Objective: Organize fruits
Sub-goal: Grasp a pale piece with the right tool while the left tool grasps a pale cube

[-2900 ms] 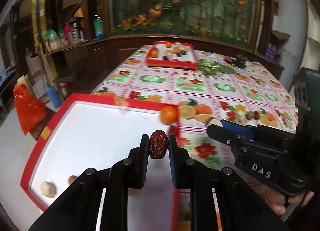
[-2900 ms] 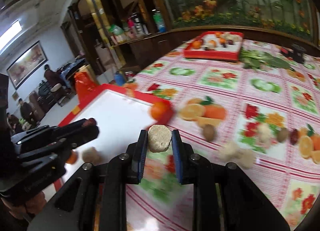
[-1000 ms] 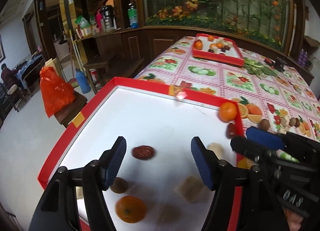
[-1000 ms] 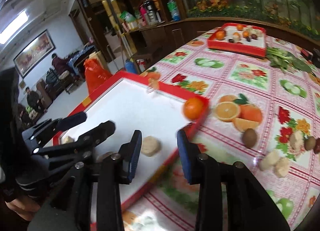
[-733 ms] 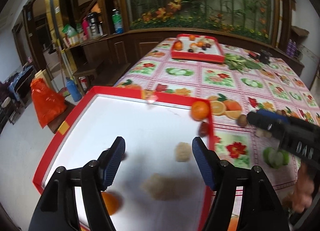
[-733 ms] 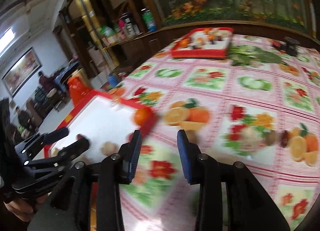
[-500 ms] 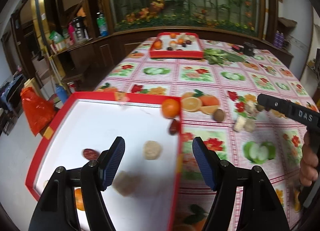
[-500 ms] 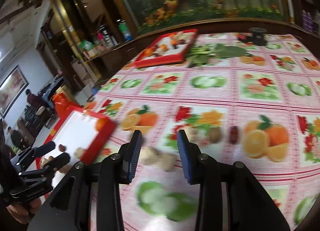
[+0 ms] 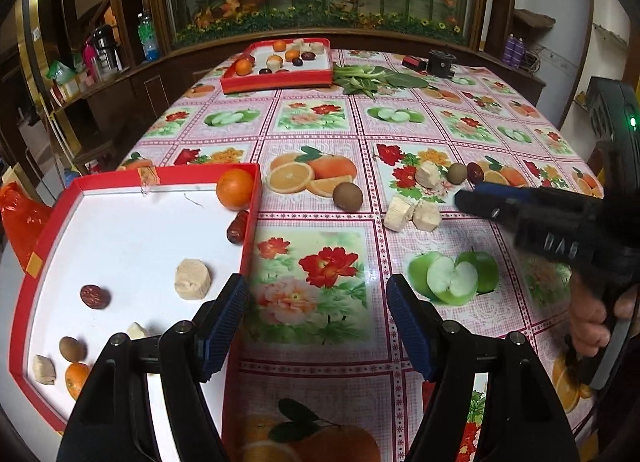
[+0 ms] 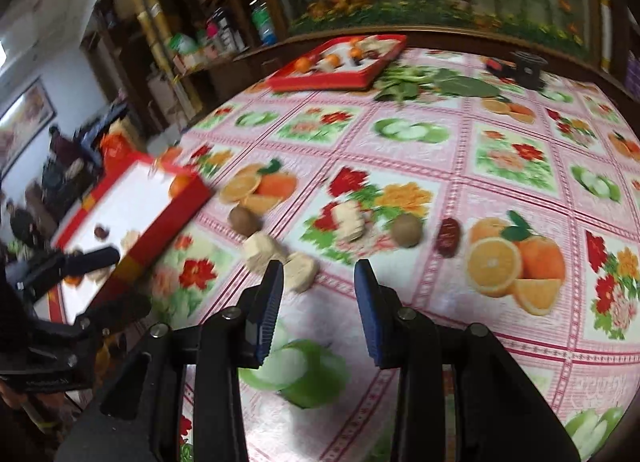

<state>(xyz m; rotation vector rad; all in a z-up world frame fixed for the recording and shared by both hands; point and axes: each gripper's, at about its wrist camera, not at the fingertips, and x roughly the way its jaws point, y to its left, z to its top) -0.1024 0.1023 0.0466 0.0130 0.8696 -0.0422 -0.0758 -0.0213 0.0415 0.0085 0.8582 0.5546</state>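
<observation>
Left gripper [image 9: 316, 320] and right gripper [image 10: 319, 298], both spread wide and empty, above tablecloth [image 9: 320, 125]; loose fruit pieces [image 9: 412, 211] right of red tray [image 9: 248, 246], which holds an orange [image 9: 235, 188]; far tray [image 9: 280, 79] beyond.

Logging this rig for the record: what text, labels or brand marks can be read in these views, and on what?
"DAS": raised letters on the right gripper body, seen upside down in the left wrist view.
Lettering on the left gripper body in the right wrist view: too blurred to read.
Bottles on the shelf: labels too small to read.
</observation>
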